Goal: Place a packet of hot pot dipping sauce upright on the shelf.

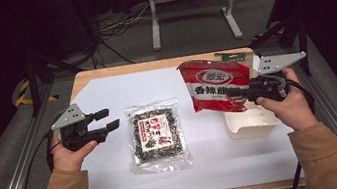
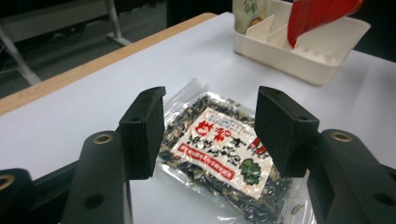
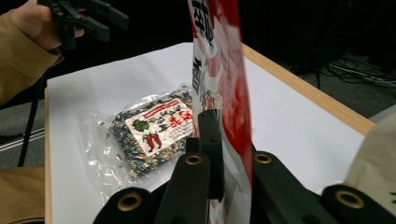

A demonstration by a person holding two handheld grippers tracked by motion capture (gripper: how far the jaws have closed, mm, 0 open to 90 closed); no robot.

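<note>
Red snack bag [image 1: 215, 85] hangs upright above the counter [image 1: 105, 91], pinched at its lower edge by the right hand-held gripper [image 1: 237, 95], whose jaws are pressed together on it. Nearest the person, a clear packet of dark dried bits [image 1: 156, 134] with a red-and-white label lies flat on the white sheet, between the two hands. The left hand-held gripper [image 1: 107, 120] hovers just left of that packet, jaws spread with nothing between them. Farther off, behind the red bag, a white divided tray [image 1: 247, 125] sits on the counter's right side with a green-topped packet [image 1: 232, 56] standing in it.
</note>
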